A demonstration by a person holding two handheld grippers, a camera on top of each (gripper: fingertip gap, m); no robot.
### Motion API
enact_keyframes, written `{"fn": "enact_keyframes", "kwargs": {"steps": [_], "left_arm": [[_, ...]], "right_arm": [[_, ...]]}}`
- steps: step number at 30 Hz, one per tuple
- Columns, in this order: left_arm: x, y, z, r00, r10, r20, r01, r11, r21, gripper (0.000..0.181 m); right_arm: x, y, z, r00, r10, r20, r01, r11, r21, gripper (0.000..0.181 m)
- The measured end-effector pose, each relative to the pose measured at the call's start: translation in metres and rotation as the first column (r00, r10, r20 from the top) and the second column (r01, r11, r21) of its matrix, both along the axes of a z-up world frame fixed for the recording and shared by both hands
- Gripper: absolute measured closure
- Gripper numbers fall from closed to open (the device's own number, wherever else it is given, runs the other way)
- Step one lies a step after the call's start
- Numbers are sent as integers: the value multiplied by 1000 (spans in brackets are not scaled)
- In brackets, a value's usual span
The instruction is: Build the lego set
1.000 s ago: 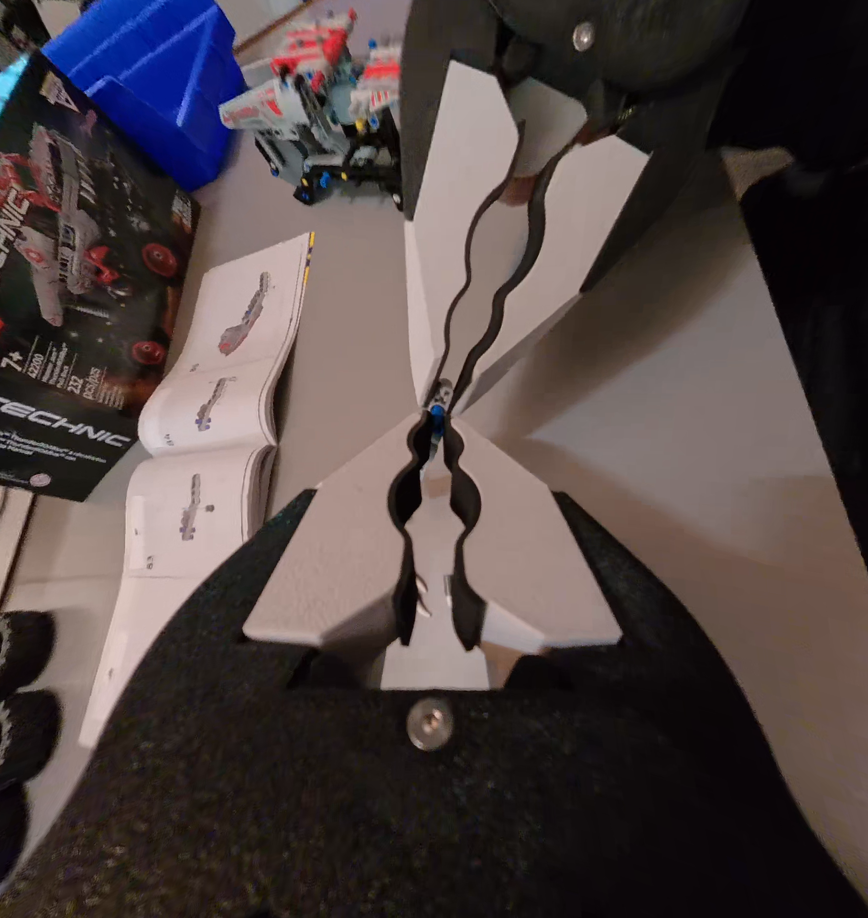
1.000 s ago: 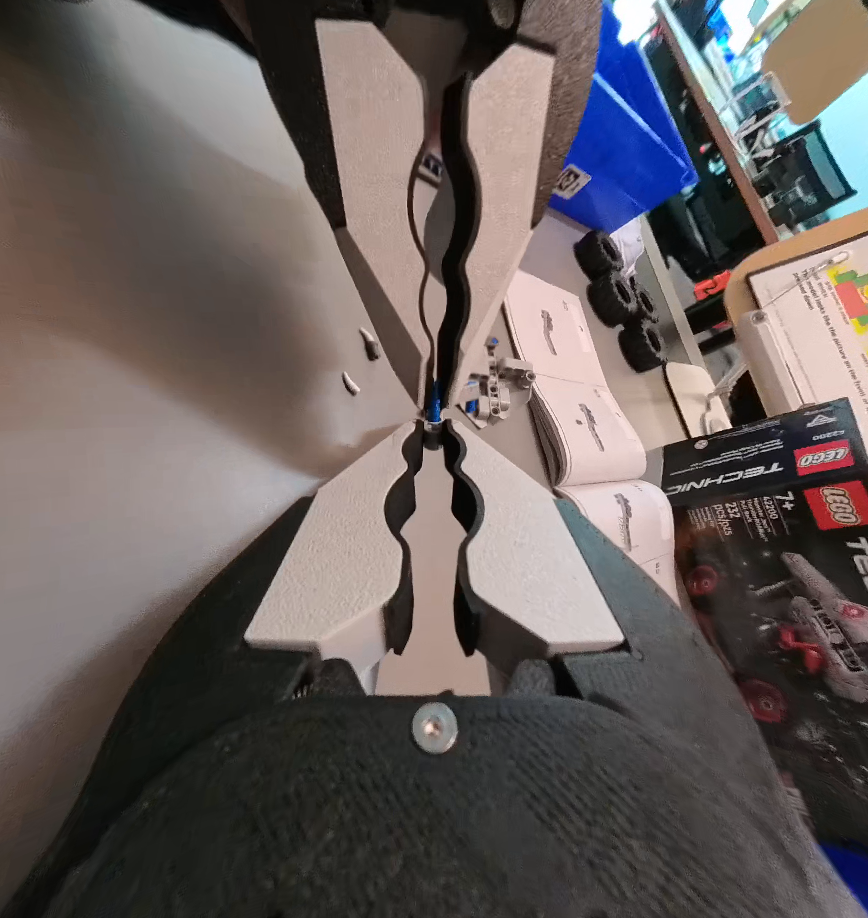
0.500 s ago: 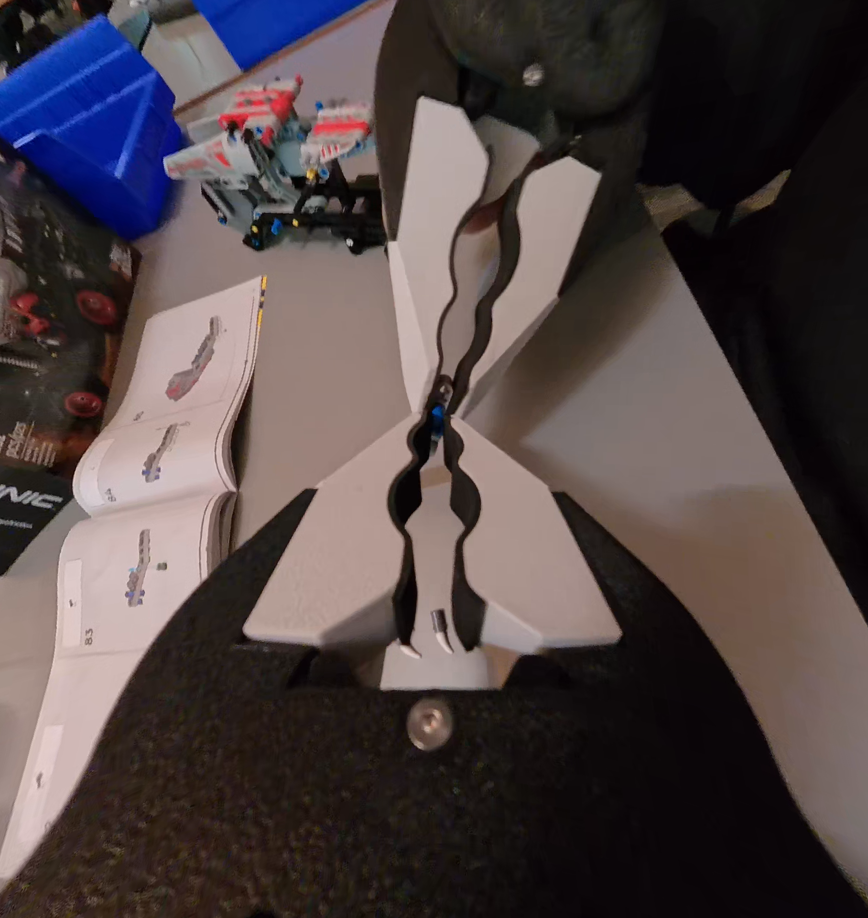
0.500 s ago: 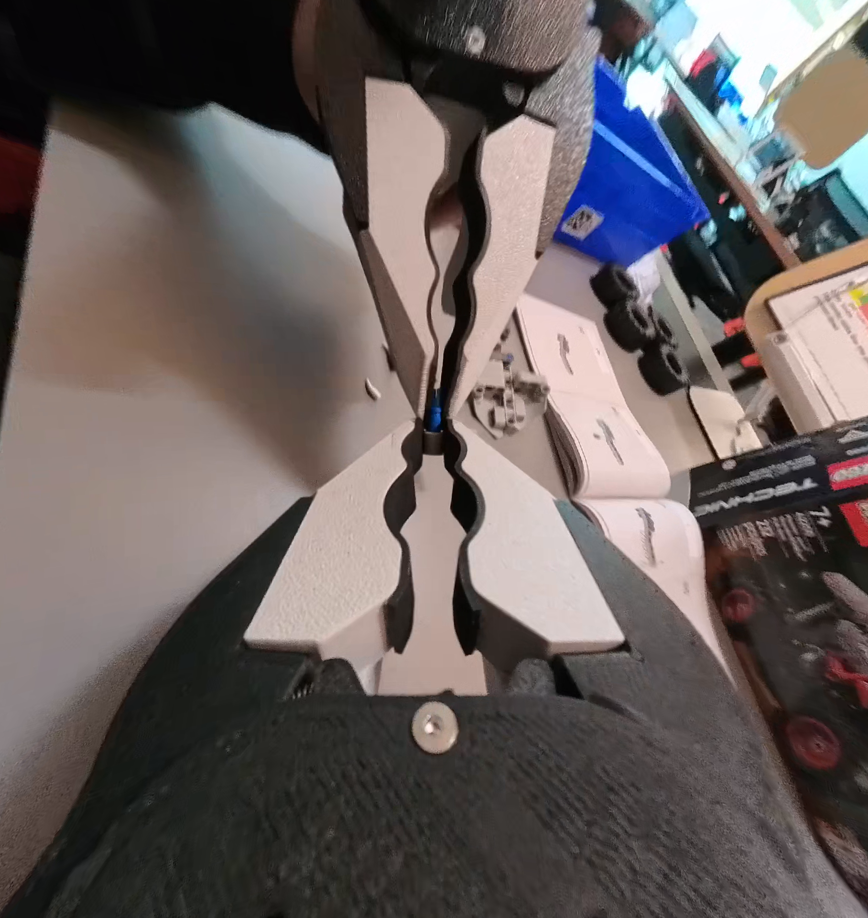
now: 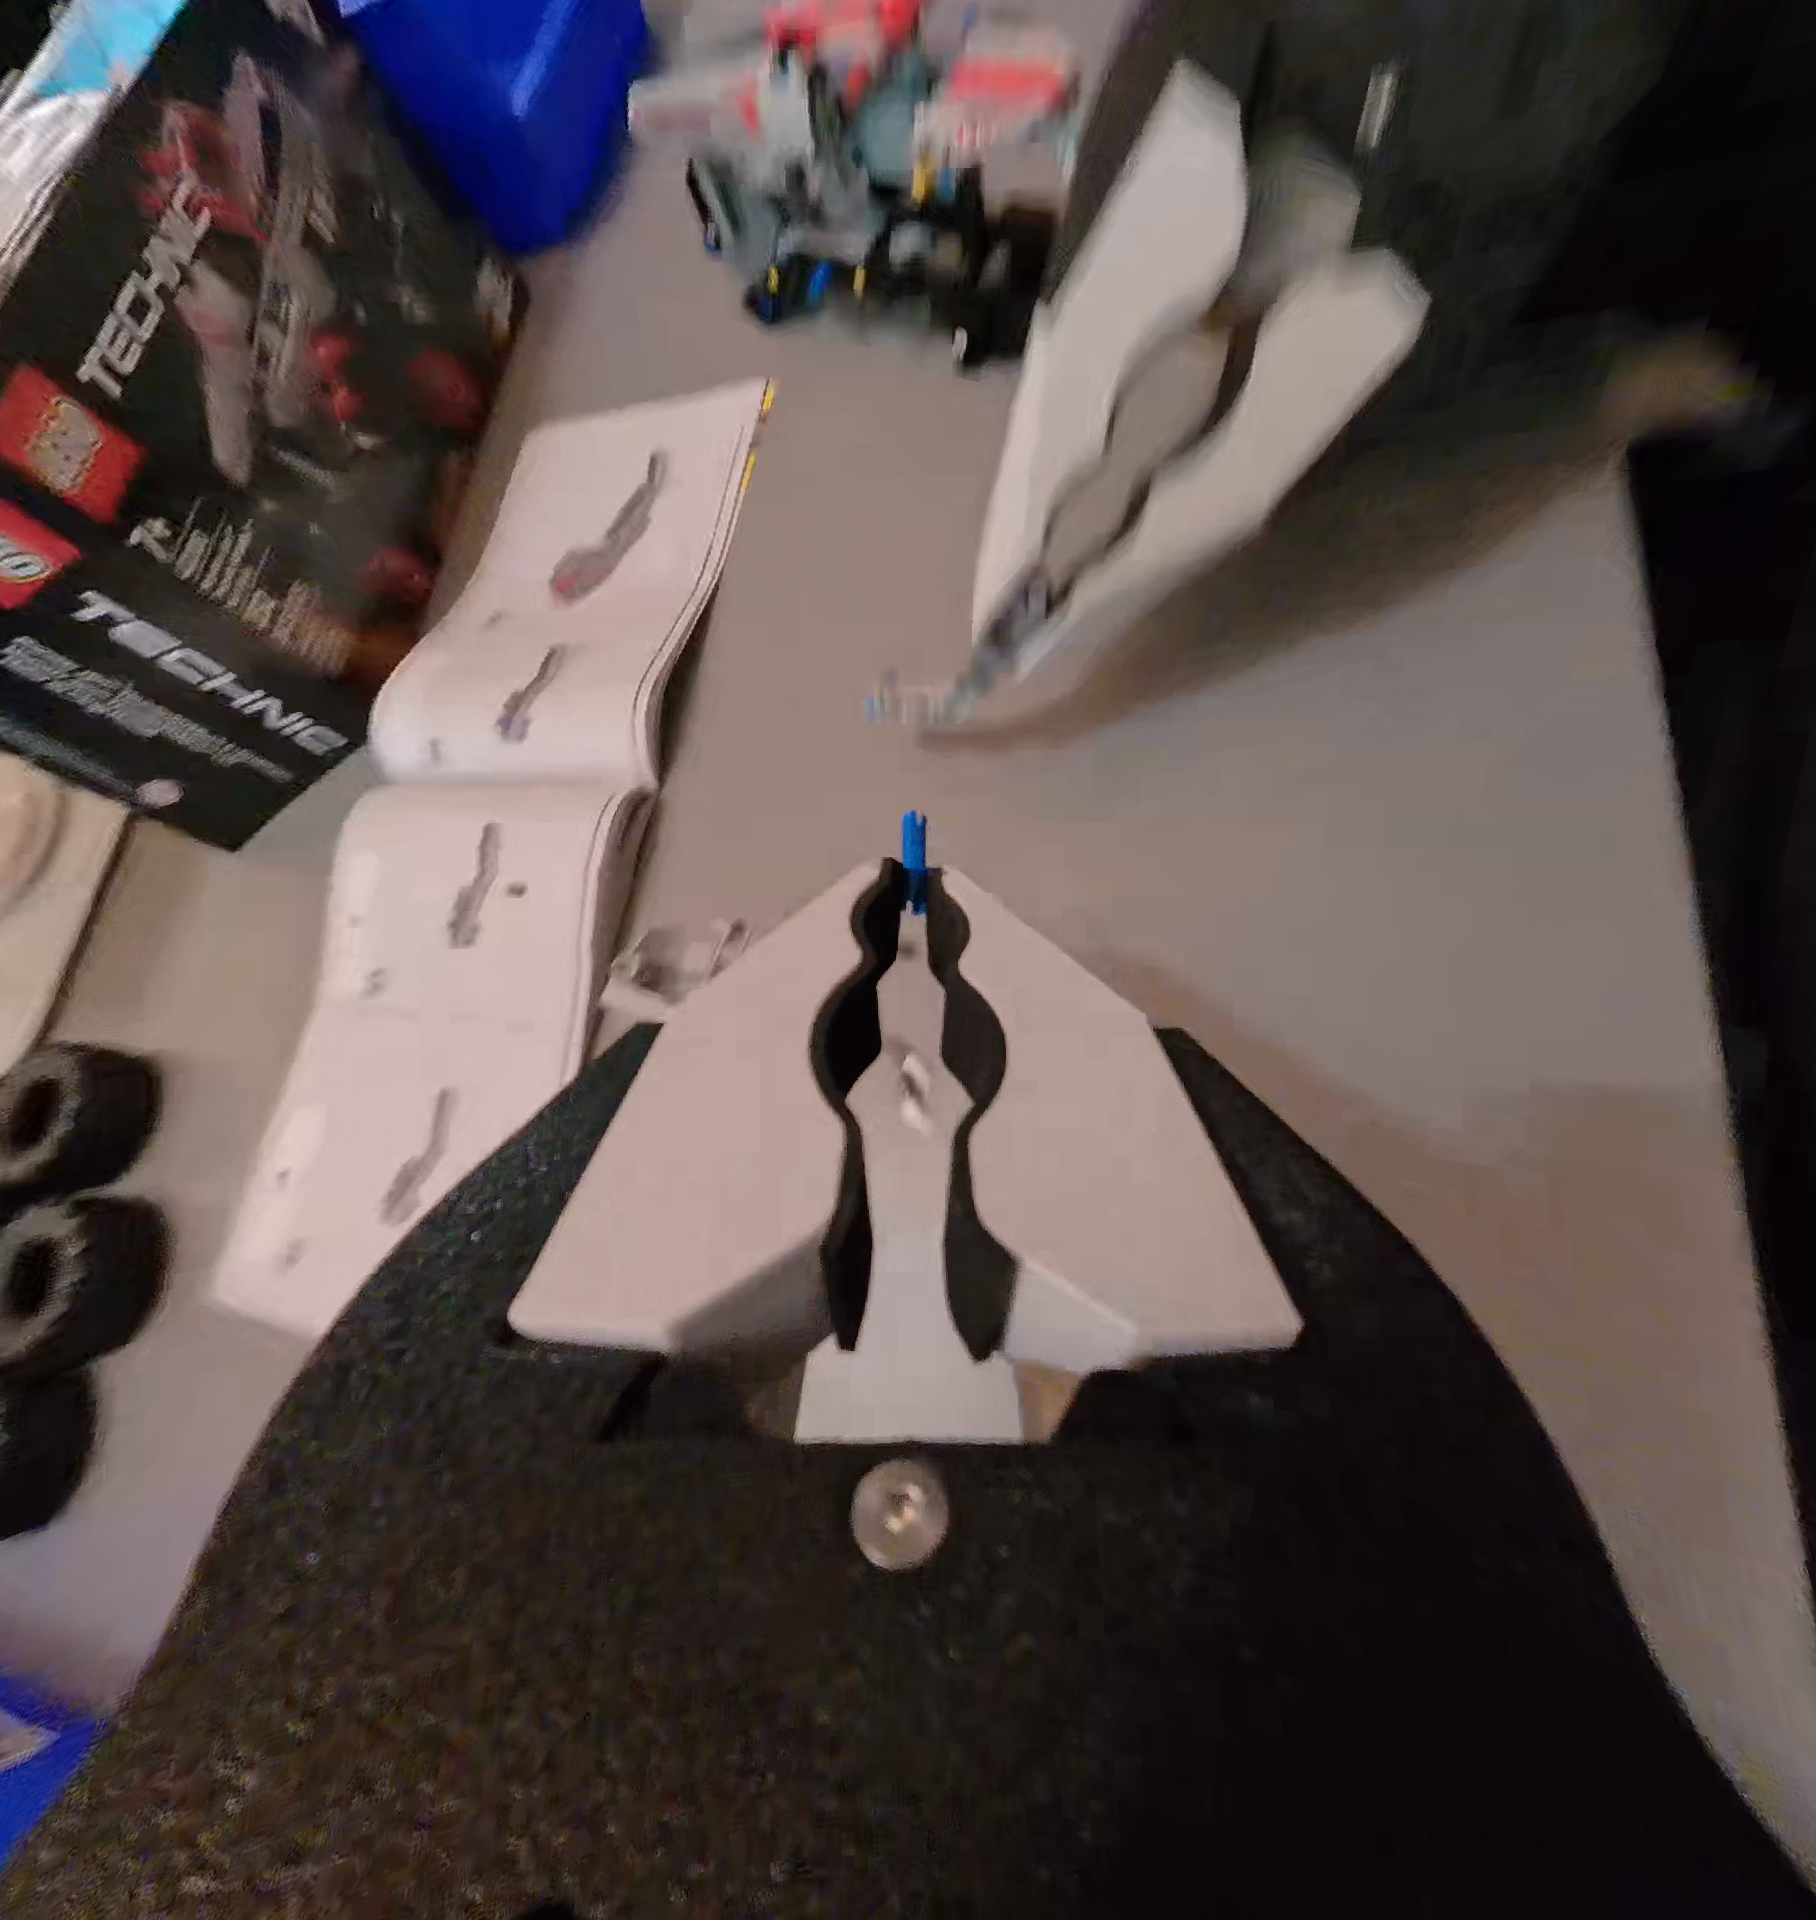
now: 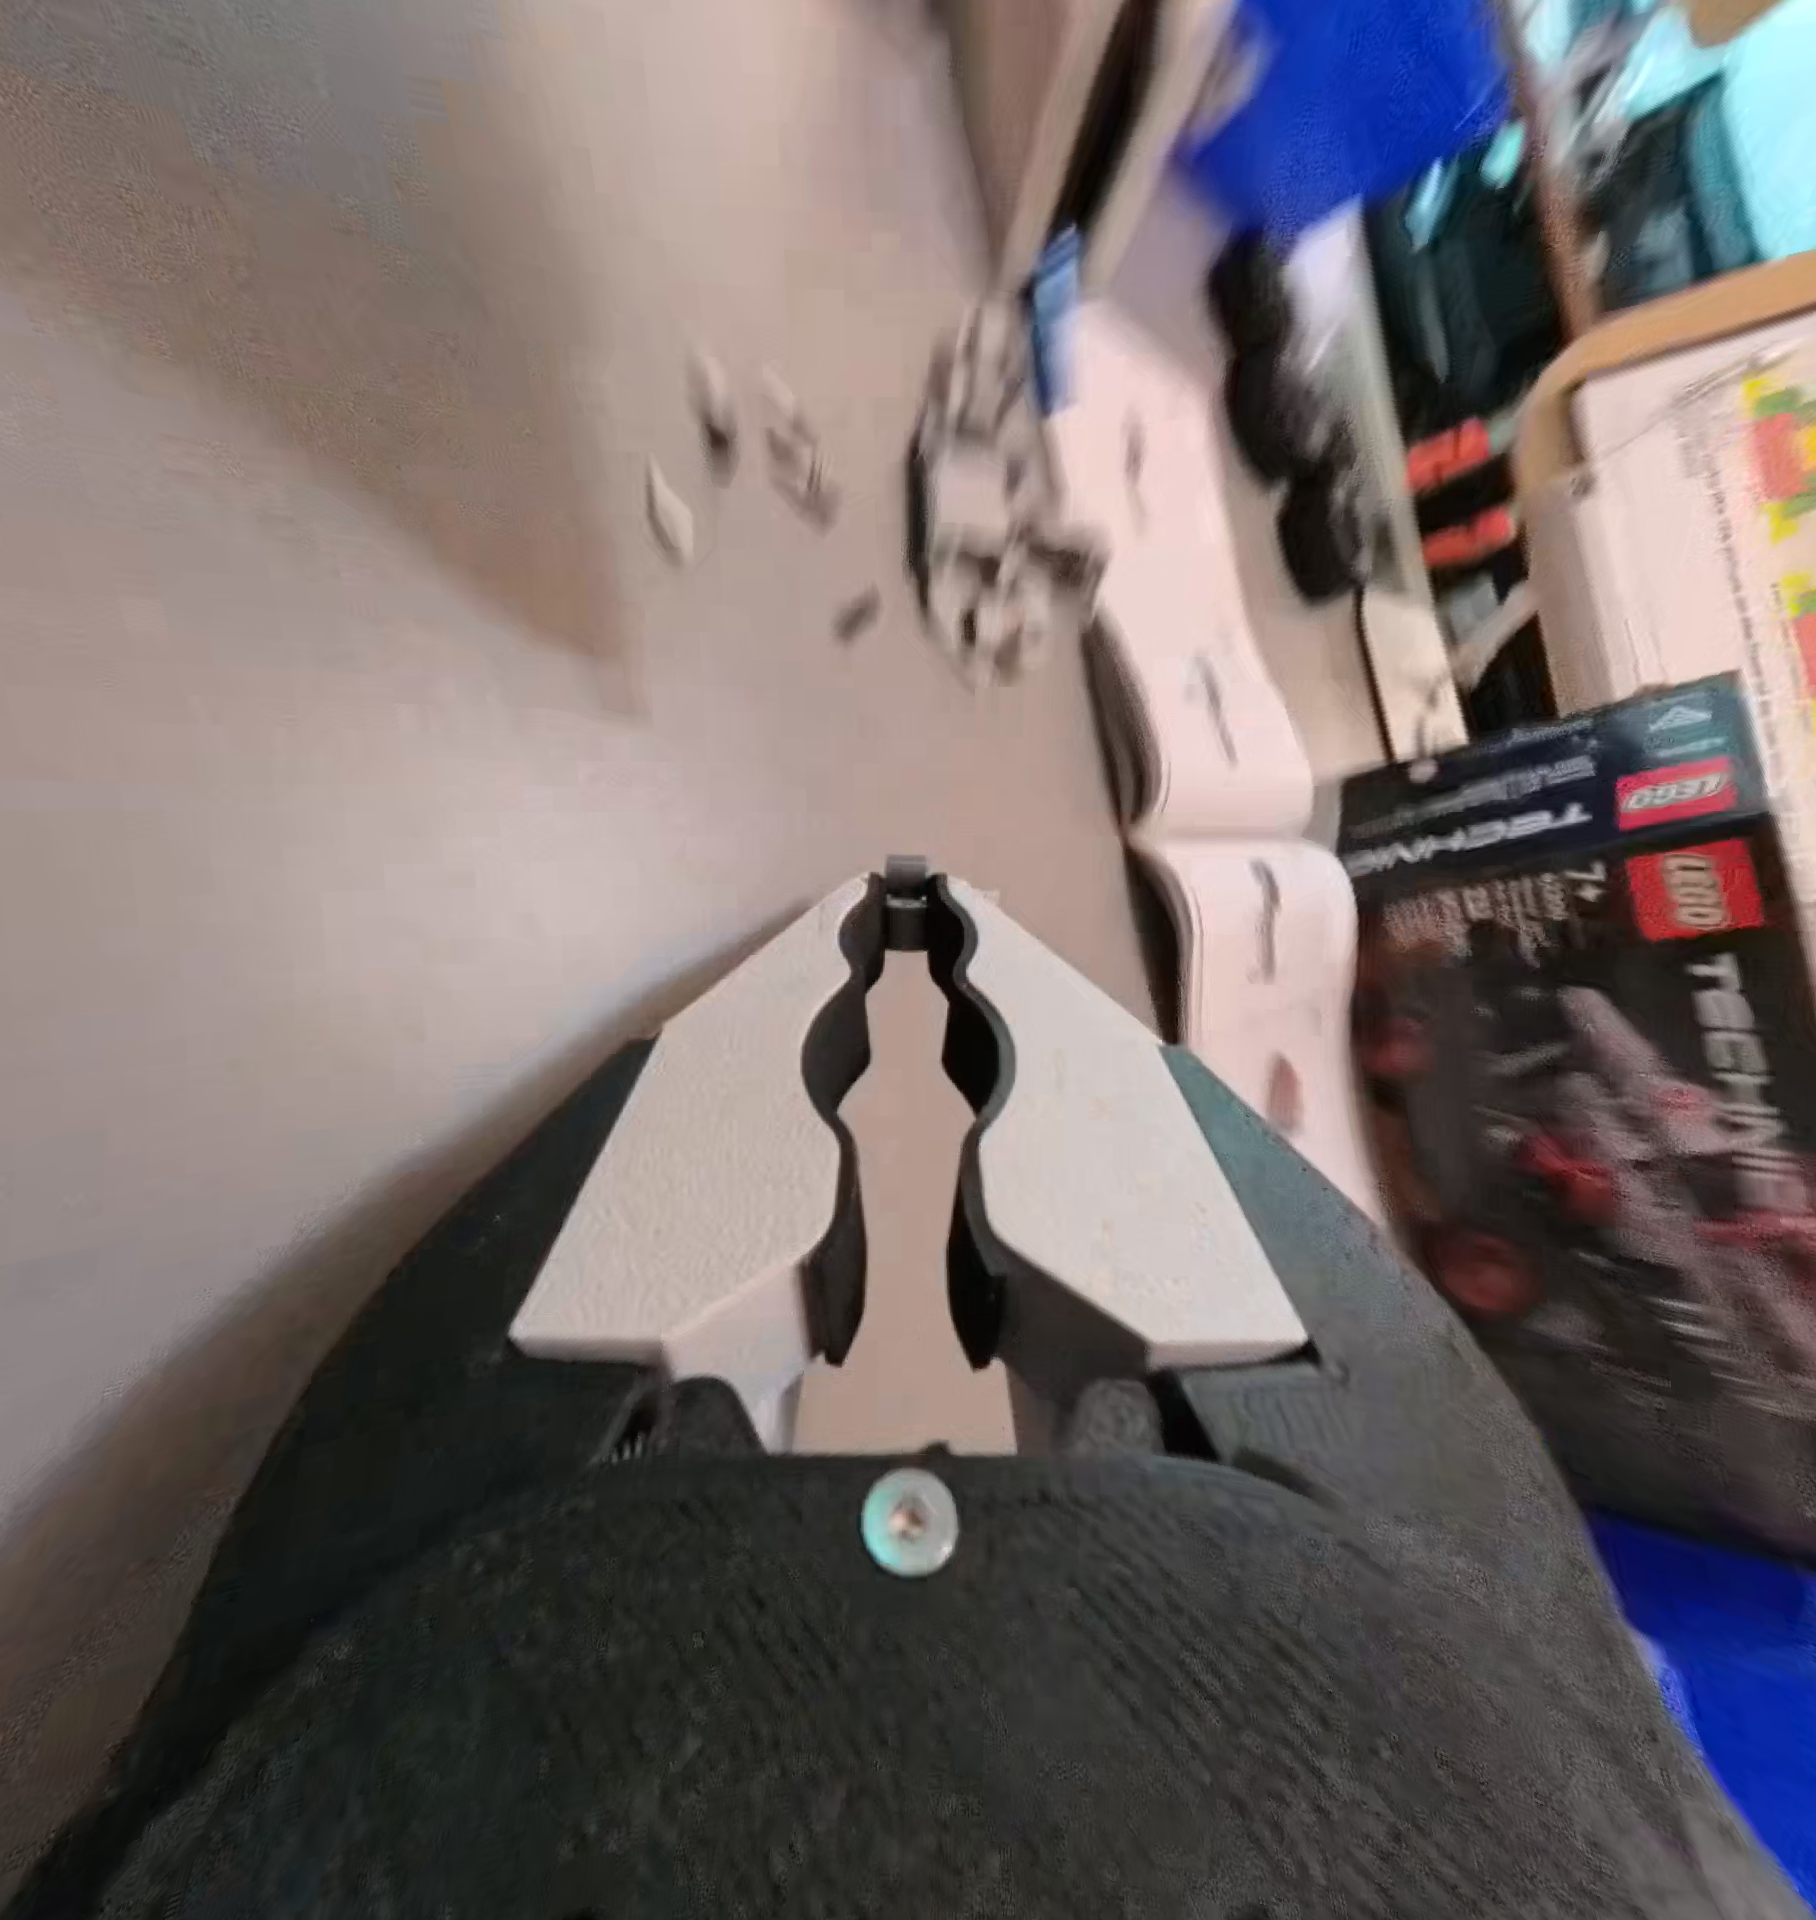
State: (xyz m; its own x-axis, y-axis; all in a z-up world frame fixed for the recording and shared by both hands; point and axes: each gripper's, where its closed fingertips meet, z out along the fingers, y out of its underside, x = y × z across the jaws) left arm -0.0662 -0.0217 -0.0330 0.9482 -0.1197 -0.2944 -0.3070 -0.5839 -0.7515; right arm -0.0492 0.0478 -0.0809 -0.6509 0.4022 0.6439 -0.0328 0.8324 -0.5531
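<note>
My left gripper (image 5: 914, 883) is shut on a small blue pin (image 5: 913, 844) that sticks out past its tips. My right gripper (image 6: 904, 883) is shut on a small dark grey connector piece (image 6: 904, 902). The right gripper also shows in the left wrist view (image 5: 997, 665), blurred, apart from the left one and up to its right. The partly built grey, red and black model (image 5: 862, 177) stands at the far side of the grey table (image 5: 1299, 883). Loose grey parts (image 6: 987, 540) lie on the table (image 6: 364, 623) ahead of the right gripper.
An open instruction booklet (image 5: 509, 831) lies left of centre, also in the right wrist view (image 6: 1216, 790). The black set box (image 5: 177, 447) lies beside it. Several black tyres (image 5: 42, 1278) sit at the left edge. A blue bin (image 5: 509, 94) stands at the back. My hands' fingertips stand some 9 centimetres from each other.
The two grippers were tip to tip, pin against connector. They have pulled apart: the left keeps the blue pin, the right keeps the grey piece. Both views are blurred by fast motion.
</note>
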Motion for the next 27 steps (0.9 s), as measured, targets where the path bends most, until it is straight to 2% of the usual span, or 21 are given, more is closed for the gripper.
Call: {"fn": "enact_keyframes", "kwargs": {"steps": [1,2,5,8,10,15,17,19,22,25,27], "left_arm": [[1,-4,-2,1000,-17,2,17,1000,-16,180],[4,-4,-2,999,-35,39,35,999,-5,180],[9,-2,-15,996,-83,42,85,995,-44,179],[22,8,-30,983,-161,84,168,982,-83,180],[26,16,-38,973,-207,98,217,971,-103,180],[17,34,-44,962,-272,19,272,950,-151,180],[13,42,-45,956,-291,-28,282,945,-168,180],[10,49,-49,953,-297,-63,282,942,-181,180],[11,57,-52,954,-284,-100,264,949,-172,179],[8,61,-53,963,-252,-97,239,962,-135,179],[6,62,-54,965,-241,-101,229,966,-119,180]], "right_arm": [[0,-2,17,1000,-13,-22,10,991,-137,175],[-1,0,29,998,-28,-49,19,983,-180,175],[4,-9,32,1000,24,10,-19,929,-369,175],[12,-14,11,991,69,116,-19,923,-384,175],[16,-15,0,983,77,166,-16,939,-344,175],[25,-1,-7,975,34,219,44,939,-341,173],[29,6,-14,968,10,249,70,949,-308,166],[35,8,-19,960,7,278,75,956,-282,148],[43,10,-10,955,2,298,85,956,-280,134],[27,18,9,953,-112,282,213,909,-360,143],[17,16,0,928,-169,331,292,884,-366,144]]}}
